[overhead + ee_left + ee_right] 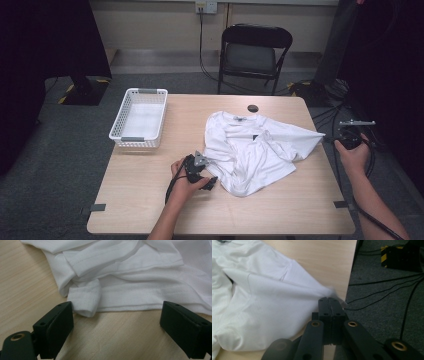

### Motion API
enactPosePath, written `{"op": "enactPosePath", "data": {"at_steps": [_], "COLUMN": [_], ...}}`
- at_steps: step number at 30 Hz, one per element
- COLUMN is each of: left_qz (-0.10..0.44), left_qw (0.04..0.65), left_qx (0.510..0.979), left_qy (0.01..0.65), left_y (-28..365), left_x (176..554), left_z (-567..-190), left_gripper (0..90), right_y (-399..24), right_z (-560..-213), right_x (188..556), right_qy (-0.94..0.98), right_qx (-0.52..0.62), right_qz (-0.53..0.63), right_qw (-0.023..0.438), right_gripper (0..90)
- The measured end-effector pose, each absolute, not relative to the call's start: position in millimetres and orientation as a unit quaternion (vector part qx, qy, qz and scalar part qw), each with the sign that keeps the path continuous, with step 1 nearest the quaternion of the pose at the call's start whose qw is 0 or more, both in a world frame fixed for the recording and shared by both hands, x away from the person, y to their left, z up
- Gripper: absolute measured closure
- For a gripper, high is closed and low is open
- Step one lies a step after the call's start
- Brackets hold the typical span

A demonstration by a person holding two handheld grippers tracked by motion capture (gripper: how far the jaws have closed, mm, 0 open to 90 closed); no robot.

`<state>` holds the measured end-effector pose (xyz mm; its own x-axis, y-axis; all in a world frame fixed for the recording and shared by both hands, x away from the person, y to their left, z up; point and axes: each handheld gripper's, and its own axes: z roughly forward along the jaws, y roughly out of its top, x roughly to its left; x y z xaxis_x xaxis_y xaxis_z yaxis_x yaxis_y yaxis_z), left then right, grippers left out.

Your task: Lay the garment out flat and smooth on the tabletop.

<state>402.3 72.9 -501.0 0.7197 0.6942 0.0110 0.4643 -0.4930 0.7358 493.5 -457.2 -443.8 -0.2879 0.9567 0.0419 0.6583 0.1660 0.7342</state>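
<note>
Across the table, white shirt [250, 150] stretches rightward, corner pinched in right tool [329, 302]; left tool [117, 322] agape.

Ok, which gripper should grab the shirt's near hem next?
Probably the left gripper: its jaws stand open at the white shirt's near hem. The right gripper is shut on a stretched-out corner at the table's right edge.

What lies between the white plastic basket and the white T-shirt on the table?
Only bare wooden tabletop separates the white plastic basket from the white T-shirt, as the high view shows.
</note>
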Motion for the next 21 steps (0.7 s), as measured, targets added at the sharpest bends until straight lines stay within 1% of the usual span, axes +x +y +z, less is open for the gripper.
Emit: {"op": "enactPosePath", "data": {"at_steps": [2,5,9,11,14,16,17,18,21], "left_qz": [0.155,0.156,0.156,0.156,0.156,0.156,0.156,0.156,0.156], "left_qw": [0.371,0.371,0.371,0.371,0.371,0.371,0.371,0.371,0.371], "left_qx": [0.85,0.85,0.85,0.85,0.85,0.85,0.85,0.85,0.85], "left_qy": [0.341,0.341,0.341,0.341,0.341,0.341,0.341,0.341,0.341], "left_y": [73,73,73,73,73,73,73,73,73], "left_x": [402,402,402,402,402,402,402,402,402], "left_z": [-501,-501,-501,-501,-501,-501,-501,-501,-501], "left_gripper": [11.1,11.2,11.3,11.3,11.3,11.3,11.3,11.3,11.3], "right_y": [-456,-450,-443,-436,-421,-409,-403,-396,-378], "right_z": [-443,-444,-452,-459,-469,-476,-479,-481,-489], "right_x": [495,490,469,457,439,430,427,425,423], "right_qy": [0.722,0.725,0.718,0.723,0.732,0.738,0.742,0.746,0.751], "right_qx": [0.555,0.551,0.545,0.535,0.521,0.515,0.512,0.51,0.516], "right_qz": [0.337,0.341,0.382,0.394,0.405,0.4,0.4,0.391,0.371], "right_qw": [0.239,0.235,0.207,0.191,0.169,0.172,0.167,0.173,0.179], "right_gripper": [85.7,84.1,77.6,76.2,70.4,67.9,65.0,61.4,58.5]}}
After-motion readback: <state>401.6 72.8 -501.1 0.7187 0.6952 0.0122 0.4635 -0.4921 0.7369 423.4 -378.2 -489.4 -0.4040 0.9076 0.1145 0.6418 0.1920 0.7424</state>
